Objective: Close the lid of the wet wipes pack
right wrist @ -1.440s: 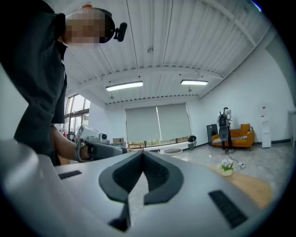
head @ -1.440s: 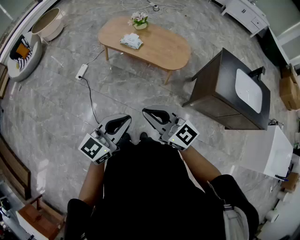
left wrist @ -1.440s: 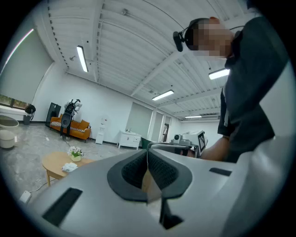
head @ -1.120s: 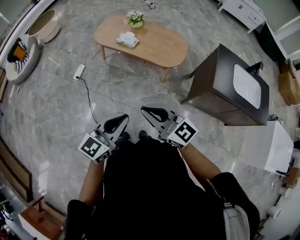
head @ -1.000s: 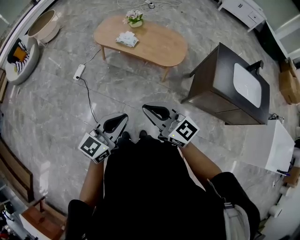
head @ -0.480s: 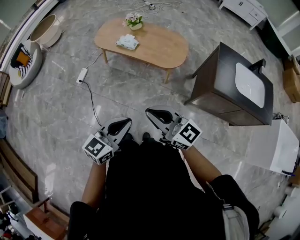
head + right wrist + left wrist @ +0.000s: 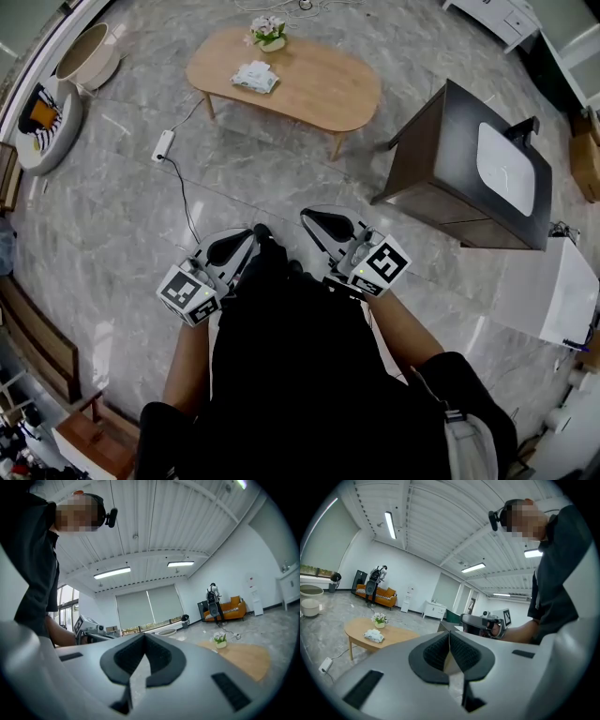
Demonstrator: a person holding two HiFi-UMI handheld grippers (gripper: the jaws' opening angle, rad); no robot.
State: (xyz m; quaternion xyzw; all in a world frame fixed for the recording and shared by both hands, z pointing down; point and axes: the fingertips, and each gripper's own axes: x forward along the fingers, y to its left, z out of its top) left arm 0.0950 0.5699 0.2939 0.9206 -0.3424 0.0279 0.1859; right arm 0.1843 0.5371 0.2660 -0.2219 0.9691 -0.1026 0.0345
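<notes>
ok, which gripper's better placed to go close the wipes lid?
Left, marginally. The wet wipes pack lies toward the table's left end, more in line with the left gripper than the right gripper. Both are far off, jaws shut and empty.

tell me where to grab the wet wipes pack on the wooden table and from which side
Probably its near edge, coming from the person's side of the table. The wet wipes pack lies flat and low, with the flower pot close behind it, so the far side is crowded. Its lid is too small to make out here.
</notes>
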